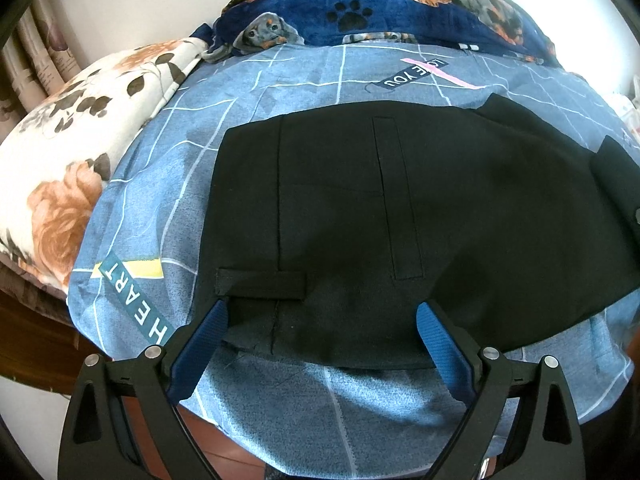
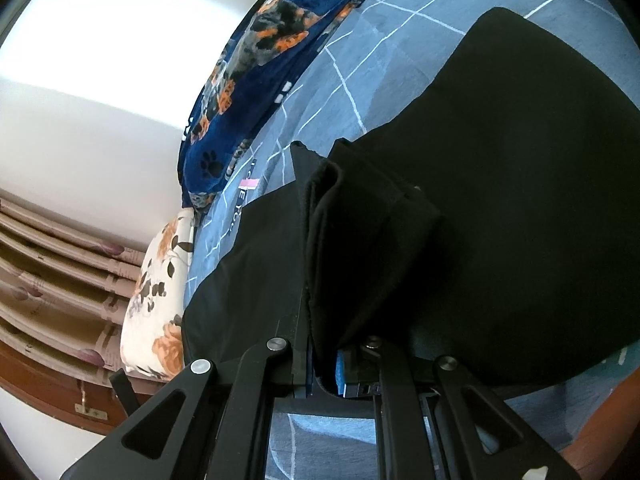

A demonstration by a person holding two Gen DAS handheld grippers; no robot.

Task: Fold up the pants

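Black pants (image 1: 400, 216) lie flat on a blue grid-patterned bedsheet (image 1: 160, 184), waistband to the left with a belt loop near the front edge. My left gripper (image 1: 324, 320) is open, its blue-padded fingers (image 1: 208, 332) straddling the pants' near edge without clamping it. In the right wrist view my right gripper (image 2: 340, 344) is shut on a bunched fold of the black pants (image 2: 372, 248), lifted above the rest of the fabric, which spreads to the right. The right fingertips are hidden by the cloth.
A navy dog-print blanket (image 1: 400, 8) lies along the far side of the bed. A floral pillow (image 1: 72, 152) sits at the left. Curtains (image 2: 48, 272) and a wooden bed frame (image 2: 52, 396) are beyond the pillow. The sheet's front edge hangs over reddish wood floor (image 1: 224, 448).
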